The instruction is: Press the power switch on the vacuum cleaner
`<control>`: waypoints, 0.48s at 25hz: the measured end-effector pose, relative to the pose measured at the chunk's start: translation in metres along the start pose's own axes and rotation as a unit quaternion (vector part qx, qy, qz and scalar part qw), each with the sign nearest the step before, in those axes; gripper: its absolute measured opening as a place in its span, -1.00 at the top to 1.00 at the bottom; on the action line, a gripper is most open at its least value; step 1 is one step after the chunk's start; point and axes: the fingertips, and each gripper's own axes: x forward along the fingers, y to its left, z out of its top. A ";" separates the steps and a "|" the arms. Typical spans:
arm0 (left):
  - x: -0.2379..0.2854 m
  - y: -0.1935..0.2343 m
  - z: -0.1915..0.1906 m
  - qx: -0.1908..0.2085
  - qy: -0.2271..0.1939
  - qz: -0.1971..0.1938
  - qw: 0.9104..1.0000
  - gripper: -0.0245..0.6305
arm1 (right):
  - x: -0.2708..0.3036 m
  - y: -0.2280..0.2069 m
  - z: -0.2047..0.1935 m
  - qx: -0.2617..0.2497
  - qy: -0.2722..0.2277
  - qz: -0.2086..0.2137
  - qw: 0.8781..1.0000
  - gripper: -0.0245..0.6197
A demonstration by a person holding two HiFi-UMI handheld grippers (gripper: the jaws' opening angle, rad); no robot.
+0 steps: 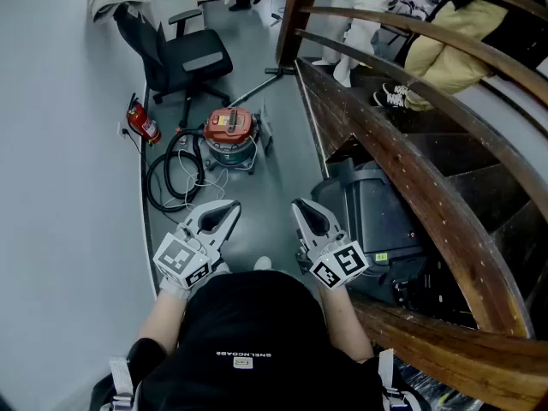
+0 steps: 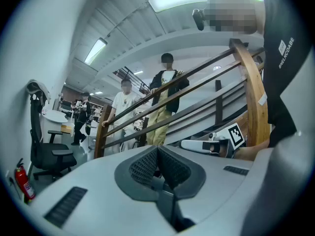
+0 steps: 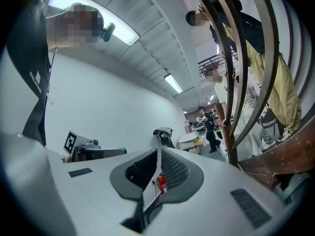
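Observation:
The vacuum cleaner (image 1: 229,135) has a red top and a grey-green drum and stands on the grey floor ahead of me. Its black hose (image 1: 169,175) lies coiled to its left. My left gripper (image 1: 233,205) is held near my chest, well short of the vacuum, shut with nothing in it. My right gripper (image 1: 296,203) is beside it, also shut and empty. In the left gripper view the left gripper (image 2: 157,149) has its jaws meeting at the tips. In the right gripper view the right gripper (image 3: 159,150) is closed at the tips too.
A red fire extinguisher (image 1: 141,123) stands by the wall, left of the vacuum. A black office chair (image 1: 184,58) is beyond it. A curved wooden stair rail (image 1: 402,157) runs along the right, with people (image 1: 445,37) on the steps. A dark machine (image 1: 377,221) sits under the stairs.

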 end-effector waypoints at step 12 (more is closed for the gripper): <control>0.035 -0.004 -0.012 0.004 0.009 0.036 0.999 0.88 | -0.005 -0.037 -0.002 0.018 -0.004 0.030 0.999 0.78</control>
